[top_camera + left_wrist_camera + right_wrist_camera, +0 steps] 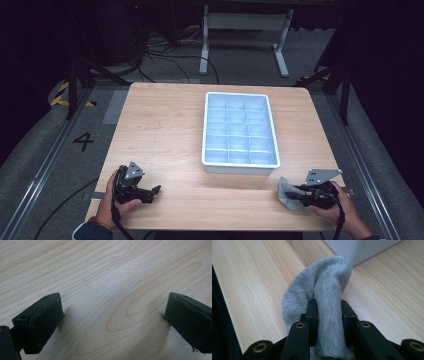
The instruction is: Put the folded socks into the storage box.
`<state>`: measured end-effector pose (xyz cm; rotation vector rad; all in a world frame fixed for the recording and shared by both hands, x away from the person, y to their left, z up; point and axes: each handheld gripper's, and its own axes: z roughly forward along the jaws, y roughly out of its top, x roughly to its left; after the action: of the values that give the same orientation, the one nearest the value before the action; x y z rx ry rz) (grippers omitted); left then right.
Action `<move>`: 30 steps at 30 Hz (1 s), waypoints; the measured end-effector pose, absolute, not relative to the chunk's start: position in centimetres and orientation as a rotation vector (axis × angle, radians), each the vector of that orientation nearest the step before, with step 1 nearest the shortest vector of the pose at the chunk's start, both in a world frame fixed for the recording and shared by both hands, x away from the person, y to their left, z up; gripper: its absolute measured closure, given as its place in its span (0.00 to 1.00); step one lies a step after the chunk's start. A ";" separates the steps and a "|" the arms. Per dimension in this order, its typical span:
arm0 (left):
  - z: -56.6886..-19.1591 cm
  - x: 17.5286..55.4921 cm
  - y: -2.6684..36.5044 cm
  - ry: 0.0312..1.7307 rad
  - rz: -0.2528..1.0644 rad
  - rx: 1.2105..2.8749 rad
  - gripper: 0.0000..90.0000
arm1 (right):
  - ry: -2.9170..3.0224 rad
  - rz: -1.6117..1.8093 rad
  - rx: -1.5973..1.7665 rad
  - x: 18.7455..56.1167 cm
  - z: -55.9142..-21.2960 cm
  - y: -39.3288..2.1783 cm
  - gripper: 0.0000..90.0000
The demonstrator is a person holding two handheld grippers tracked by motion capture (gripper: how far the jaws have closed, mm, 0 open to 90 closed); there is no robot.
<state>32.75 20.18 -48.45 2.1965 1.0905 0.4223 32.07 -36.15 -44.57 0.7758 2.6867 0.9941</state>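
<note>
While my right gripper (328,315) clamps the grey knitted sock (322,292), grasp done; next, lift toward the white compartment tray (241,162) ahead. Left gripper (112,317) gapes, empty.

Light falls from above onto the counter (165,125), which stands bright while the room around it sinks into near black. The high view is soft and grainy. A pale sheen lies on the wood ahead of the left hand-held gripper (112,315), with soft shadows under its jaws. Near the right hand-held gripper (328,315), the grey sock (327,282) is sharp; the background blurs.
</note>
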 end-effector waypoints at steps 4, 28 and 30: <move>-48.5 32.8 20.2 1.090 0.423 2.197 0.03 | 2.661 0.998 0.787 32.0 -44.3 -36.6 0.82; -48.5 32.7 20.2 1.093 0.424 2.197 0.03 | 2.555 1.068 0.820 31.5 -42.3 -38.7 0.82; -48.5 32.8 20.2 1.090 0.424 2.197 0.03 | 2.549 1.076 0.821 31.4 -42.0 -38.8 0.82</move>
<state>32.75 20.19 -48.45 2.1974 1.0902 0.4239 31.44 -38.83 -42.04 0.8211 2.5486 1.0755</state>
